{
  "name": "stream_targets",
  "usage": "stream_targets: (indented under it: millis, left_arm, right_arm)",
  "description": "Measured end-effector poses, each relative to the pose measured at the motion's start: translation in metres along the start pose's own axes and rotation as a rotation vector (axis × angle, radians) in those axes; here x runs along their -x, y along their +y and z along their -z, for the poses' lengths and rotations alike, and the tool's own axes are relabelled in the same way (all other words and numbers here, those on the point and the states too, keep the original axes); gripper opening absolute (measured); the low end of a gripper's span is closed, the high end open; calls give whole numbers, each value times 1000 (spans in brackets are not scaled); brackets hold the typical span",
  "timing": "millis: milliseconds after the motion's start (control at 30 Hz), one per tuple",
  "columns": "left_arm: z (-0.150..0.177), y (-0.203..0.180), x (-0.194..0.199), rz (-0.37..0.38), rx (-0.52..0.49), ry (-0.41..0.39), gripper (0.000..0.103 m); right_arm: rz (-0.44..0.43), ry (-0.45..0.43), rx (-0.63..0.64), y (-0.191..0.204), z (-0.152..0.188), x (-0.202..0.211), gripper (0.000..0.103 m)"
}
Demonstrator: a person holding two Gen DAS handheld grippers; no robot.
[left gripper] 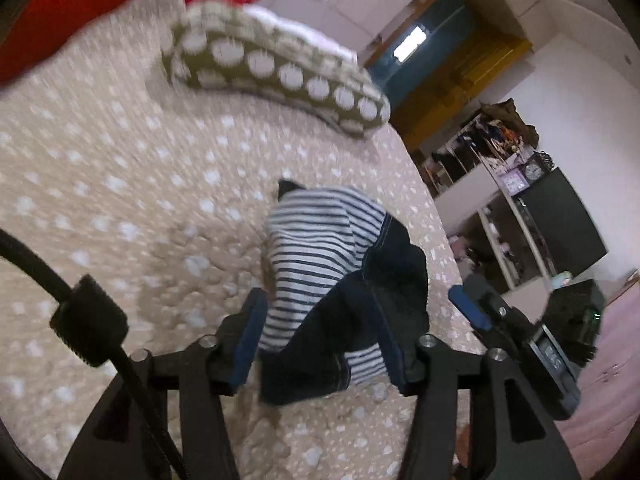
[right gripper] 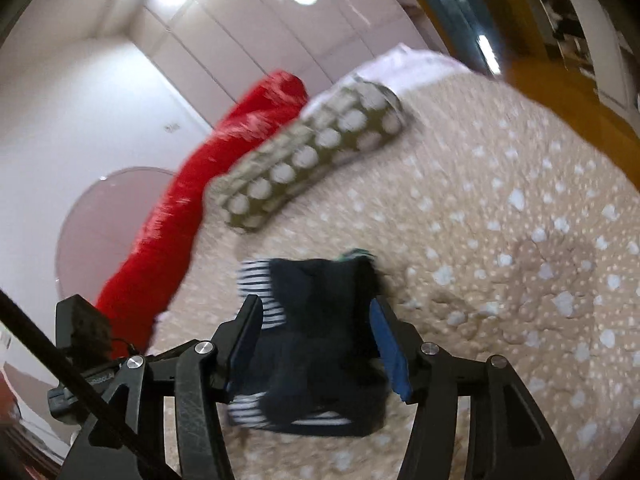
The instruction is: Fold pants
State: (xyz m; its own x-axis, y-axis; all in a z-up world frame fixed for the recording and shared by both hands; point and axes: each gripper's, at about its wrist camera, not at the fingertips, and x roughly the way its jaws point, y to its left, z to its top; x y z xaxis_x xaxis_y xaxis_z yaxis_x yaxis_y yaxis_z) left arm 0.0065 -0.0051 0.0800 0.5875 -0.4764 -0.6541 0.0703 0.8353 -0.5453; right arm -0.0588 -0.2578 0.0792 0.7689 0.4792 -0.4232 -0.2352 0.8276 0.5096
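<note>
The pants (left gripper: 320, 264) are small, navy-and-white striped with dark navy denim parts, bunched on the beige dotted bedspread (left gripper: 120, 184). In the left wrist view my left gripper (left gripper: 316, 320) is open, its blue-padded fingers either side of the bundle. The right gripper (left gripper: 476, 312) shows at the pants' right edge. In the right wrist view my right gripper (right gripper: 316, 328) is open around the dark part of the pants (right gripper: 320, 312). Whether either gripper touches the cloth is unclear through blur.
An olive pillow with white dots (left gripper: 280, 68) and a red cushion (left gripper: 100, 4) lie at the bed's far end. Shelves with clutter (left gripper: 500, 168) and a dark cabinet (left gripper: 560, 224) stand beyond the bed's right edge. White wardrobe doors (right gripper: 248, 24) are behind.
</note>
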Motion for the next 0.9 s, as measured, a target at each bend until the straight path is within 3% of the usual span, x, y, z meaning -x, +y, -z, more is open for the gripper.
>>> stream_targets:
  millis: [133,200,267,400,500,733,900]
  left_arm:
    - [13,-14,29,-72,-59,-79,54]
    - [19,-26,45,-124,-108,-132,57]
    - [25,-36,62,-178,-148,-197,70]
    - [37,-56,96,-327,-211,-365,86]
    - [47,-71,113,-429,-246,-458,92]
    - [73,-88,122,-510,-286,-429,95]
    - [91,-85,120,-409,-259,-340,96]
  right_arm:
    - [-52,78,54,23,22,-18,59]
    - [-10,129,17,14,35,-35,59]
    - [23,179,-14,3,42,-47,58]
    - [19,113,-4,11,44,-18,56]
    - [85,51,39,23,50,8,66]
    - [171,12,18,28,84,43,70]
    - [245,6,73,44,99,57,70]
